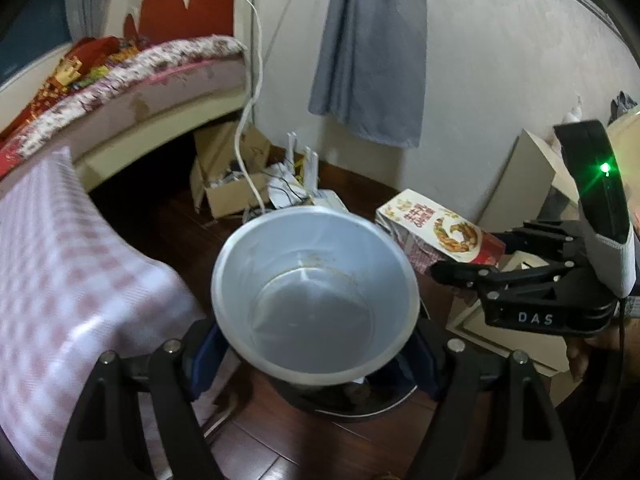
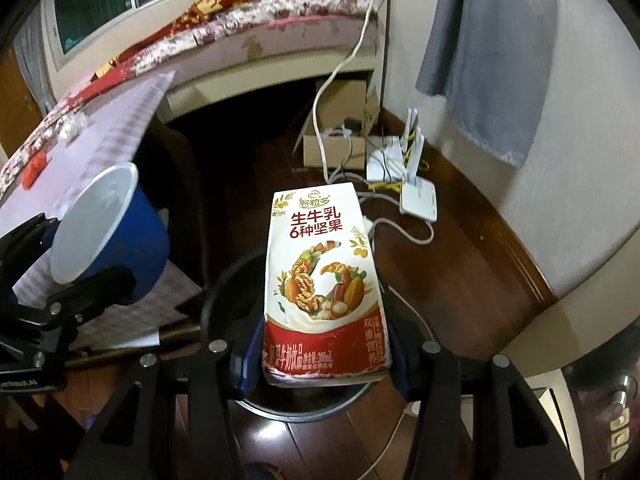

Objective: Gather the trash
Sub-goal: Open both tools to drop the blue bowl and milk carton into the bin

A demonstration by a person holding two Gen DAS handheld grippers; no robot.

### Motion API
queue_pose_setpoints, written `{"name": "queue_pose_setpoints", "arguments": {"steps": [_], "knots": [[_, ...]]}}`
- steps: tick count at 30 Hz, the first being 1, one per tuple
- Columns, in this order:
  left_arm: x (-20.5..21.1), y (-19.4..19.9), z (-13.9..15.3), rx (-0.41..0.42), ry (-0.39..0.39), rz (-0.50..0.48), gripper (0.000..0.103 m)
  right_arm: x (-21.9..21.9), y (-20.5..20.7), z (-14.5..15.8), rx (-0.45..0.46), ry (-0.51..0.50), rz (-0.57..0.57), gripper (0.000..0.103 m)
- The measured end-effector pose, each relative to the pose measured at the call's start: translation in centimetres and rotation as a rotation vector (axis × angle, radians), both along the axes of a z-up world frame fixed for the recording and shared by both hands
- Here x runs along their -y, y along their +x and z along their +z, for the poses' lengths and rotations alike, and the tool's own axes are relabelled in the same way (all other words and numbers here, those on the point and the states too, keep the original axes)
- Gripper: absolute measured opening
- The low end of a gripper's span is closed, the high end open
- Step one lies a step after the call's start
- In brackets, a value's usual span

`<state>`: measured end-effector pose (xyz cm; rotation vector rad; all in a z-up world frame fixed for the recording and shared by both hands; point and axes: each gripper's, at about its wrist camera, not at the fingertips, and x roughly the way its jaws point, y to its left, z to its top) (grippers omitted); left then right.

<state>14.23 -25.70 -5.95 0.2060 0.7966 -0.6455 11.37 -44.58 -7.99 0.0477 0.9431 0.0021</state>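
A paper cup point(image 1: 312, 292), white inside and blue outside point(image 2: 120, 232), sits tilted between the blue pads of my left gripper point(image 1: 314, 360), which is shut on it. Just below the cup lies a dark round bin with a metal rim point(image 1: 360, 412). My right gripper point(image 2: 324, 364) is shut on the lower end of a white and red milk carton printed with nuts point(image 2: 324, 280), held over the same bin point(image 2: 208, 300). In the left wrist view the carton point(image 1: 436, 228) and the right gripper point(image 1: 488, 254) are at the right. The left gripper point(image 2: 60, 256) shows at the left of the right wrist view.
A table with a pink checked cloth point(image 1: 60, 280) stands left of the bin, with a bed point(image 1: 140, 80) behind it. On the dark wooden floor are an open cardboard box point(image 1: 232, 184), a white router point(image 2: 418, 196) and loose cables. A grey cloth point(image 1: 372, 52) hangs on the wall.
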Motion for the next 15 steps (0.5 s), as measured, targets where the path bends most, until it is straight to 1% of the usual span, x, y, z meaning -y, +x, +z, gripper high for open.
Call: {"name": "queue_pose_setpoints", "arguments": {"steps": [8,10,11,12,13,14,15], "knots": [[1.9,1.5,-3.4,-0.106,-0.003,-0.039,0.078,0.9,1.0,-2.6,-0.067,0.018,0.029,0.053],[2.2,1.9,-4.2,-0.132,-0.019,-0.051,0.079,1.2,1.4,-3.0,-0.072,0.031,0.026,0.053],[2.3,2.0,-4.5,-0.145,-0.025,-0.048,0.08,1.6,1.6,-3.3,-0.072,0.042,0.014,0.055],[2.4,2.3,-5.0,-0.163,-0.015,-0.035,0.089,2.2,1.9,-3.5,-0.075,0.039,-0.014,0.061],[2.4,2.4,-5.3,-0.165,-0.01,-0.024,0.095,2.4,2.0,-3.5,-0.075,0.03,-0.034,0.08],[2.4,2.5,-5.5,-0.162,-0.014,-0.018,0.095,2.8,2.2,-3.4,-0.073,0.03,-0.052,0.086],[2.4,2.4,-5.7,-0.164,-0.011,-0.012,0.095,3.3,2.3,-3.3,-0.068,0.04,-0.066,0.086]]}}
